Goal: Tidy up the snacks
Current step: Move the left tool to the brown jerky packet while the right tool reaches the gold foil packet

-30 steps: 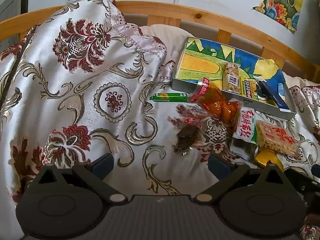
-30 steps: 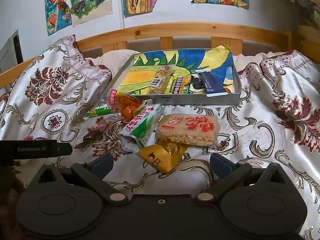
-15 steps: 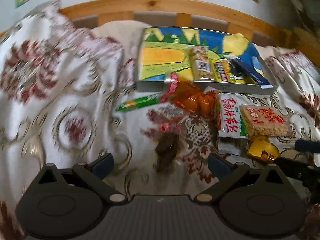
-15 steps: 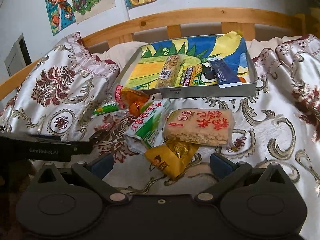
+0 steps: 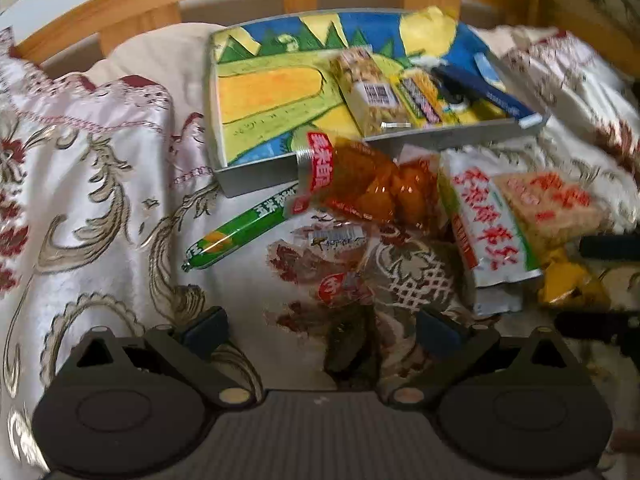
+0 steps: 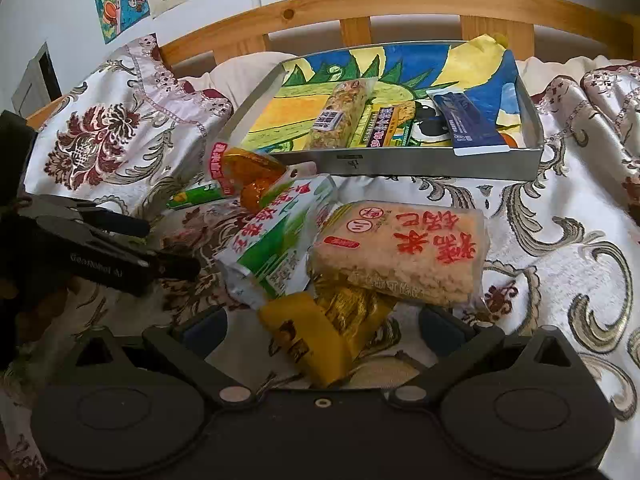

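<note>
A metal tray lined with a colourful drawing lies on the bed and holds a nut bar, a yellow bar and a blue packet. In front of it lie an orange packet, a green sausage, a white-green bag and a rice cracker pack. My left gripper is open, with a clear-wrapped dark snack between its fingers. My right gripper is open around a yellow packet, apart from it.
A floral satin bedspread covers the bed in folds and is bunched high at the left. A wooden headboard rail runs behind the tray, with drawings on the wall above. The left gripper's body shows at the right wrist view's left edge.
My left gripper has swung right and closer to the snack pile, so the dark snack now lies between its fingers. My right gripper has moved forward and down over the yellow packet.
</note>
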Demonstrator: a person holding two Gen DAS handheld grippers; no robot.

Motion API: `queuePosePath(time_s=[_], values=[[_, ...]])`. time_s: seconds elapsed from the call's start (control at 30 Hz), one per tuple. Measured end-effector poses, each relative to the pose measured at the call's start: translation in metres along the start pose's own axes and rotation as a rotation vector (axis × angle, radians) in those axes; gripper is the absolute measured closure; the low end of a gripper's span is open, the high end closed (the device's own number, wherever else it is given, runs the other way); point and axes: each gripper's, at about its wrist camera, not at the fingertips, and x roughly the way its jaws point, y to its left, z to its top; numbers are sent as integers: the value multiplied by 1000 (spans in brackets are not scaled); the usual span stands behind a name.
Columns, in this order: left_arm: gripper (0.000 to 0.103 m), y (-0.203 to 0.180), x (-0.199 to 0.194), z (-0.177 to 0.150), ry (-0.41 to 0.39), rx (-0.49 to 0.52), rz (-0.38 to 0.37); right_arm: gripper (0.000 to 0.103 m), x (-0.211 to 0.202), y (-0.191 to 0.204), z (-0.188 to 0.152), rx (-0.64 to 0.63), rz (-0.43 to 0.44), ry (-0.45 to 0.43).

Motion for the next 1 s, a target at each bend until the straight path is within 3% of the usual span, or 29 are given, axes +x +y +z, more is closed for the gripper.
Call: queuePosePath(time_s=[0.23,0.37,0.57,0.87,1.0], values=[[1,-2,9,4,-4,27,13,8,11,0,1,-26,-48,-22],[11,-2,7,3,-1,17,-10,22,10,2,2,-39,-37,-22],[28,-8,0,2,3,7,-19,31,8,13,0,-104,-54,-4],[53,-20,-15,-5,12,-28,-8,39,-2,19,-1,-121,-37,2],[54,-24,-25,-12,18,-64,-27,39,-10,26,-4,-145,-23,10]])
